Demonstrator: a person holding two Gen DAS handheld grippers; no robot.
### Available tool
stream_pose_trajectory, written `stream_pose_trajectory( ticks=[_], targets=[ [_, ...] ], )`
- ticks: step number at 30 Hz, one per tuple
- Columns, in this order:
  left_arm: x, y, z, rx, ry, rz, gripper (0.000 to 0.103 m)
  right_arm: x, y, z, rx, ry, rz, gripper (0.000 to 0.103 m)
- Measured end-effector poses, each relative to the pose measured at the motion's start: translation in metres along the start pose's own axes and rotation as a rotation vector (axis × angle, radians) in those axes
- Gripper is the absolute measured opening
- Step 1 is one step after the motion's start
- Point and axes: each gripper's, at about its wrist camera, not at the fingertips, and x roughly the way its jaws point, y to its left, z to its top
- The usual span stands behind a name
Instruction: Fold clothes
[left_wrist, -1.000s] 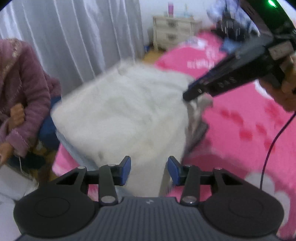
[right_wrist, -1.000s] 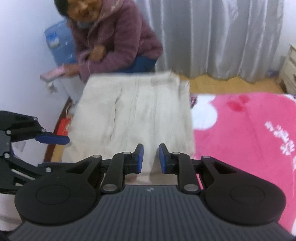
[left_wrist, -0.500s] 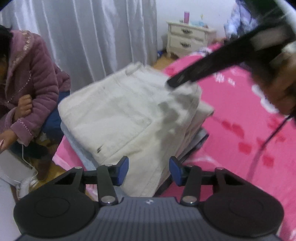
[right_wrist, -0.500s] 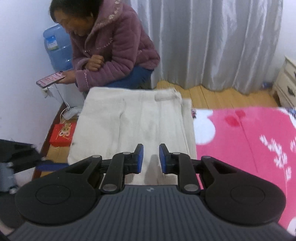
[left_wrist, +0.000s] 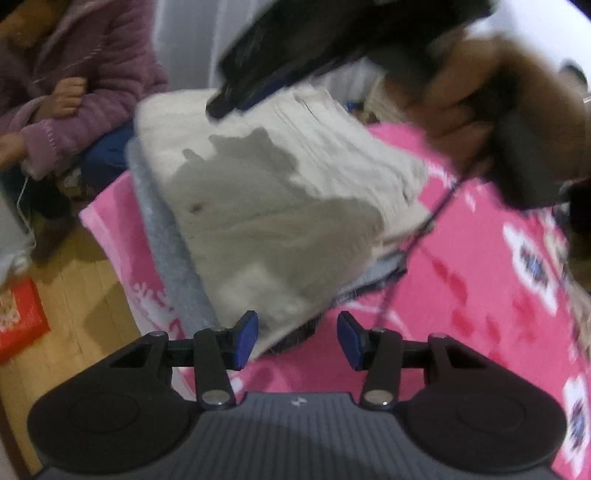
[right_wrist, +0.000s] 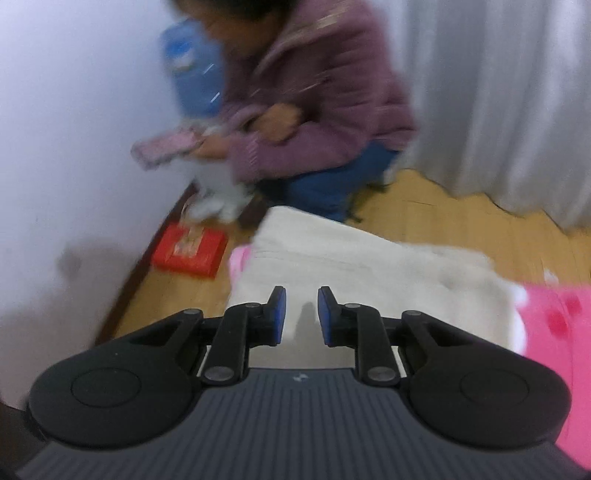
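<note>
Folded cream trousers (left_wrist: 277, 192) lie on top of a grey garment (left_wrist: 166, 240) at the corner of a bed with a pink cover (left_wrist: 461, 295). My left gripper (left_wrist: 298, 338) is open just short of the stack's near corner and grips nothing. My right gripper (left_wrist: 236, 99), held by a hand (left_wrist: 461, 103), hovers over the far side of the stack, blurred. In the right wrist view the right gripper (right_wrist: 301, 314) shows a narrow gap with nothing between the pads, above the cream trousers (right_wrist: 369, 266).
A person in a purple jacket (right_wrist: 314, 92) sits on the floor beyond the bed corner, holding a phone (right_wrist: 166, 147). A red box (right_wrist: 190, 251) lies on the wooden floor by the wall. A blue water jug (right_wrist: 192, 66) and grey curtain (right_wrist: 498, 92) stand behind. A black cable (left_wrist: 417, 240) hangs over the bed.
My right gripper has swung across the stack toward the bed corner and the seated person. My left gripper has rolled and shifted, so the floor shows at its left. Neither gripper's gap has changed.
</note>
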Motion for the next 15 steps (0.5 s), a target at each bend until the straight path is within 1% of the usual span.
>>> stream_pose_trajectory(
  ticks=[1, 3, 4, 5, 6, 7, 8, 11, 13, 15],
  targets=[
    [-0.008, 0.006, 0.001, -0.024, -0.022, 0.004, 0.048, 0.009, 0.003, 0.006, -0.023, 0.015, -0.004, 0.018],
    [-0.018, 0.018, 0.003, -0.078, -0.051, 0.015, 0.049, 0.014, 0.004, 0.019, -0.014, 0.018, 0.005, 0.018],
    [-0.019, 0.024, 0.005, -0.111, -0.054, 0.018, 0.049, 0.014, 0.005, 0.024, -0.006, 0.014, 0.014, 0.021],
    [-0.017, 0.028, 0.006, -0.135, -0.048, 0.021, 0.049, 0.015, 0.005, 0.03, 0.003, 0.011, 0.024, 0.027],
    [-0.012, 0.031, 0.007, -0.149, -0.032, 0.033, 0.049, 0.017, 0.008, 0.034, -0.001, 0.012, 0.028, 0.031],
    [-0.003, 0.033, 0.009, -0.155, -0.017, 0.05, 0.049, 0.021, 0.013, 0.036, -0.017, 0.019, 0.025, 0.04],
    [0.005, 0.036, 0.01, -0.158, -0.004, 0.066, 0.049, 0.025, 0.019, 0.037, -0.038, 0.029, 0.02, 0.045],
    [0.021, 0.044, 0.007, -0.205, 0.025, 0.04, 0.049, 0.047, 0.039, 0.038, -0.116, 0.059, -0.026, 0.048],
    [0.024, 0.049, 0.003, -0.24, 0.028, 0.018, 0.049, 0.062, 0.05, 0.036, -0.171, 0.074, -0.058, 0.05],
    [0.025, 0.05, -0.001, -0.254, 0.037, 0.006, 0.048, 0.076, 0.061, 0.034, -0.227, 0.089, -0.09, 0.051]
  ],
)
